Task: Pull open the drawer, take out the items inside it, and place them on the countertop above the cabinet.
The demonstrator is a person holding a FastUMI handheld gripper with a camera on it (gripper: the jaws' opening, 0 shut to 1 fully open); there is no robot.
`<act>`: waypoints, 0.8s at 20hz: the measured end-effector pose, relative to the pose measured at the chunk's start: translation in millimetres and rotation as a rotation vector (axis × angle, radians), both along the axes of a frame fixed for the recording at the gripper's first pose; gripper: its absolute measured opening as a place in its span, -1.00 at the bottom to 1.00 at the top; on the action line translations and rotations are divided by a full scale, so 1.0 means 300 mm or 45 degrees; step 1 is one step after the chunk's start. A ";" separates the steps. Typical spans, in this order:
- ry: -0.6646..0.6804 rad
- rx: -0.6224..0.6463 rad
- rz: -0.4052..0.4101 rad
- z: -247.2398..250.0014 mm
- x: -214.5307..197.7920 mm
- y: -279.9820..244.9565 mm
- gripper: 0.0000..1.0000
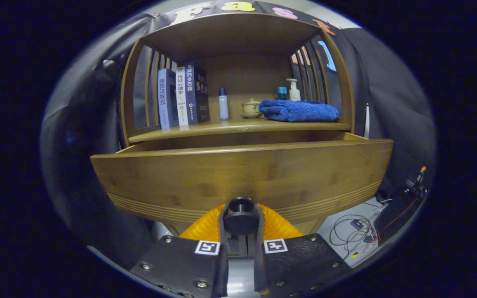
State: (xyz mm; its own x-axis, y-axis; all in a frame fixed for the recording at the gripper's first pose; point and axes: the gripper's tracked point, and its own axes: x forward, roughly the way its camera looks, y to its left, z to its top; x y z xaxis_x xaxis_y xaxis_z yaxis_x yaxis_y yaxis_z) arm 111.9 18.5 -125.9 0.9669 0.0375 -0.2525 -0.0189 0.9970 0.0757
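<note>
From the claw's own camera, the claw [240,225] is closed around the dark round knob [240,214] on the front of the wooden drawer [238,176], both fingers [221,231] pressing on it from either side. The drawer stands pulled out from the cabinet [238,37], its front panel close before the camera, and its inside is hidden behind that panel. Above it, on the bench [205,129], stand three upright books [182,97], a small white bottle [223,104], a lidded ceramic cup [251,108], a folded blue towel [298,111] and, behind the towel, a pump bottle [293,90]. Loose cables [358,229] lie on the floor to the drawer's right.
</note>
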 end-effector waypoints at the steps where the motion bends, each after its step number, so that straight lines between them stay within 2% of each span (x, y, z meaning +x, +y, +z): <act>1: 0.002 0.008 -0.001 0.002 -0.028 0.001 -0.51; 10: -0.016 -0.050 0.023 0.001 -0.201 -0.024 -0.51; 16: -0.012 -0.047 -0.004 -0.011 -0.216 -0.029 -0.51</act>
